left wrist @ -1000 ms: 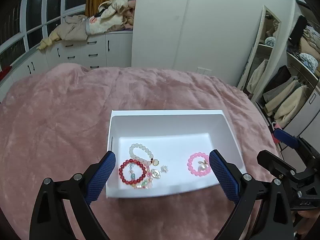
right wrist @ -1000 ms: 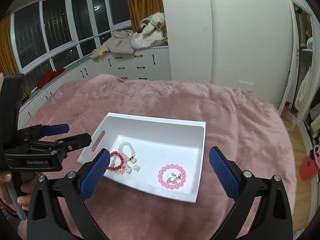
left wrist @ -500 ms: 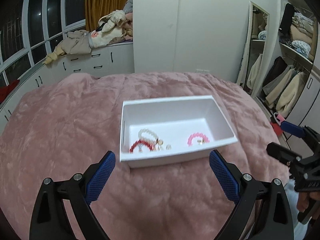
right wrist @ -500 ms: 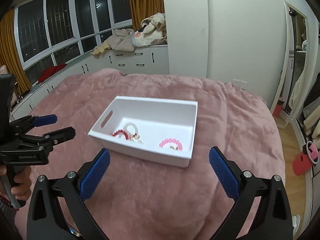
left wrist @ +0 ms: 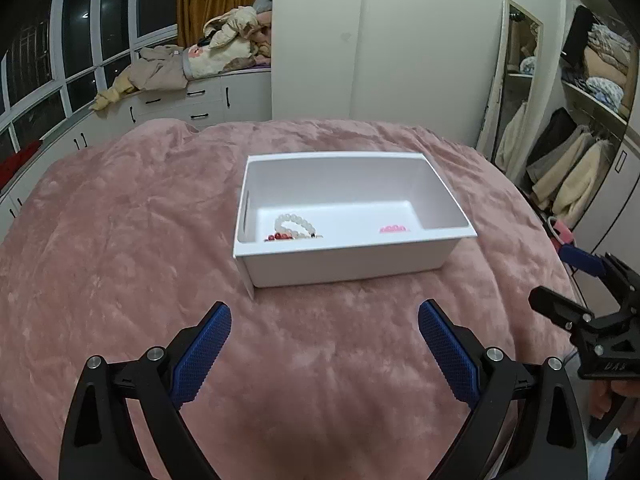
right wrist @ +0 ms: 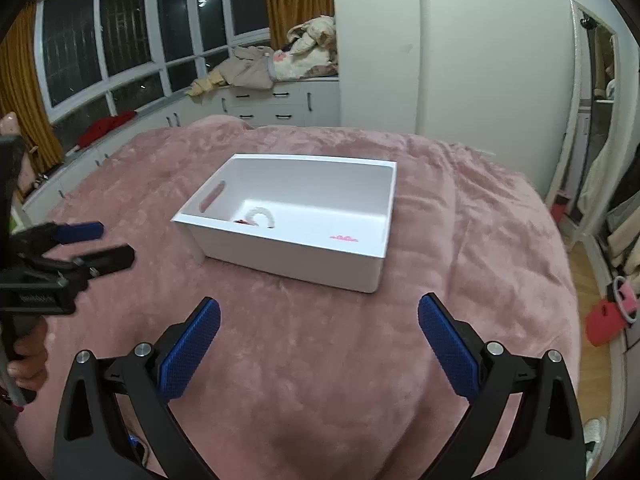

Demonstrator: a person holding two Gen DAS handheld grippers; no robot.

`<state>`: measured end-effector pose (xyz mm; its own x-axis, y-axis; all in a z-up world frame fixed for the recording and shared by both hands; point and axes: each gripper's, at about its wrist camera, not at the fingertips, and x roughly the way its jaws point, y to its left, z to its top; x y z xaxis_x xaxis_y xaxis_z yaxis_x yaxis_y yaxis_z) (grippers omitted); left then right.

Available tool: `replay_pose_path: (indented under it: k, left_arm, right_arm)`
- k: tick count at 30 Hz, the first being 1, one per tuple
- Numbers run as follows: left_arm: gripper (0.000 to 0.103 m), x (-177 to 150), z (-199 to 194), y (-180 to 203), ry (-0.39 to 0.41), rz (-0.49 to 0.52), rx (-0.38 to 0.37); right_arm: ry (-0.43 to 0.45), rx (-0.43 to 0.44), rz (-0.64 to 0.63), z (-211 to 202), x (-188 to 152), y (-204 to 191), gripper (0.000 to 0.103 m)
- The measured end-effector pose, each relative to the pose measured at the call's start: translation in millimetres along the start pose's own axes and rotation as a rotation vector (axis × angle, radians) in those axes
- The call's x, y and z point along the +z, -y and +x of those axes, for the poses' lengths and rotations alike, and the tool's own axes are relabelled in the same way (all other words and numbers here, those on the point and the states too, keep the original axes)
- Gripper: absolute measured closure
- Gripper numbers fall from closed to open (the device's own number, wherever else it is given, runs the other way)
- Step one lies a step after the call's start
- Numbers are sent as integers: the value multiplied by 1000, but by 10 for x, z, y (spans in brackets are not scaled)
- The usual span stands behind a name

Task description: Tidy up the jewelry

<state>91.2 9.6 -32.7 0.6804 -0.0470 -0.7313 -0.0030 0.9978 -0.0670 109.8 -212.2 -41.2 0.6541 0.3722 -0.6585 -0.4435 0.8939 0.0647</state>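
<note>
A white bin [left wrist: 348, 258] sits on a pink blanket [left wrist: 120, 240], holding a white bracelet [left wrist: 294, 222], a red bracelet [left wrist: 280, 236] and what appears to be a pink bracelet [left wrist: 394, 229]. The left gripper [left wrist: 324, 344] and right gripper [right wrist: 320, 336] hover near it, jaws wide apart and empty.

Both the left gripper [left wrist: 324, 320] and right gripper [right wrist: 319, 314] have drawn back from the white bin [left wrist: 348, 268], apparently lower too.
</note>
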Motion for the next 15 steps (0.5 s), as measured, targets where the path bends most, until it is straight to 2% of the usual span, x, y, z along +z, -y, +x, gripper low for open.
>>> replay_pose_path:
  k: [10,15]
  left_arm:
    - [7,-125,-28,139,-2,57,30]
    - [7,-154,1,157,-16,46,32]
  right_arm:
    - [3,22,61,29,-36,122,5]
    - [22,33,69,-29,-55,136,5]
